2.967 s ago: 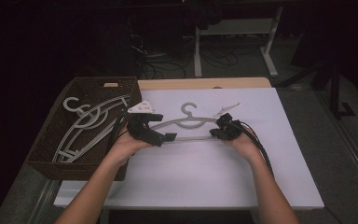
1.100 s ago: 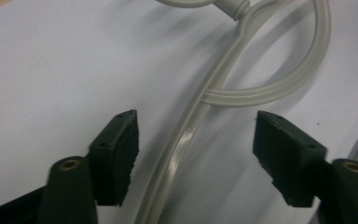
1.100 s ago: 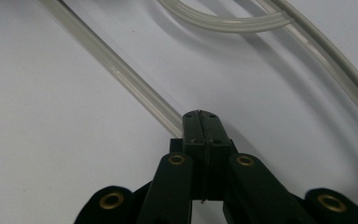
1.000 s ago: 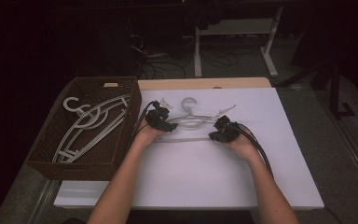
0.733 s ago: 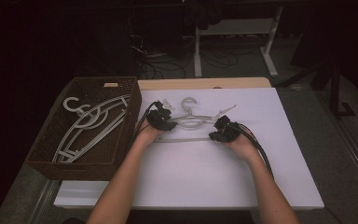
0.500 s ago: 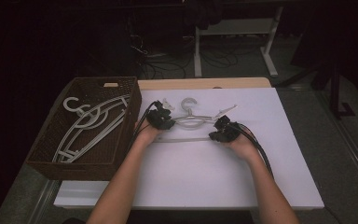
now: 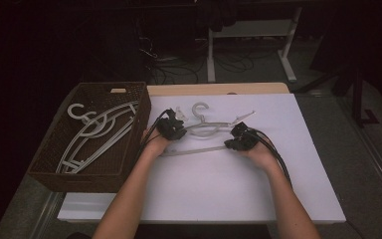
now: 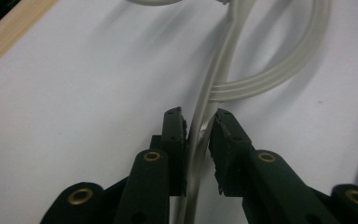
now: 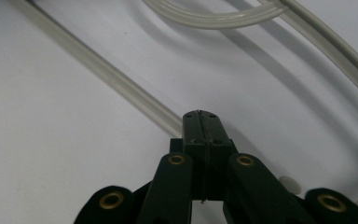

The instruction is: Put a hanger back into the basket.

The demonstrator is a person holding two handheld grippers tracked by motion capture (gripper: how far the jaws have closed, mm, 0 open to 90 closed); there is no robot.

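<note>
Jaws of the left gripper (image 8: 198,128) clamp one translucent white plastic hanger (image 7: 210,130); right gripper (image 9: 200,116) jaws closed on its bar. Left of it, a brown wicker basket (image 7: 139,117) holds roughly three hangers (image 7: 92,132).

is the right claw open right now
No, in the right gripper view the right claw has its two jaws pressed flat together with no gap, resting beside the hanger's straight bar on the white table.

Translucent white plastic hanger (image 7: 206,130) lies flat on the white tabletop, hook pointing away.
</note>
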